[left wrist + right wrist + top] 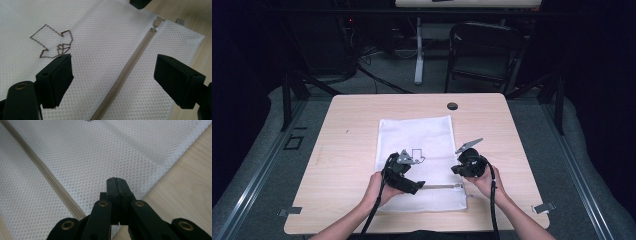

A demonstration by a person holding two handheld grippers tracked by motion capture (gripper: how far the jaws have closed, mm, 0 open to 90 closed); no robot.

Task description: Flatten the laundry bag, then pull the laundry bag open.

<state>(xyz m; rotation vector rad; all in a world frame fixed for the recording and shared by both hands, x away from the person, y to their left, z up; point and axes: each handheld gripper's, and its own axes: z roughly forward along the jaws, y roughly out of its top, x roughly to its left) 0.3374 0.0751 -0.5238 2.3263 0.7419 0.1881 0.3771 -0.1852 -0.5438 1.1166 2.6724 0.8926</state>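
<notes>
White mesh bag [419, 150] lies flat mid-table [347, 145], zipper [125, 72] running across its near end w/ the pull at the right. Left gripper [113, 82] hovers over the zipper, jaws wide apart, nothing between the pads. Right gripper [116, 185] is clenched tight at the bag's right edge beside the zipper; can't tell if mesh is pinched.

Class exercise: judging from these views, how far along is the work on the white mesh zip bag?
Done: mesh bag lies flat on the table, zipper looks closed. In hand: right gripper shut at the bag's edge; left gripper open, straddling the zipper. Left: any unzipping.
</notes>
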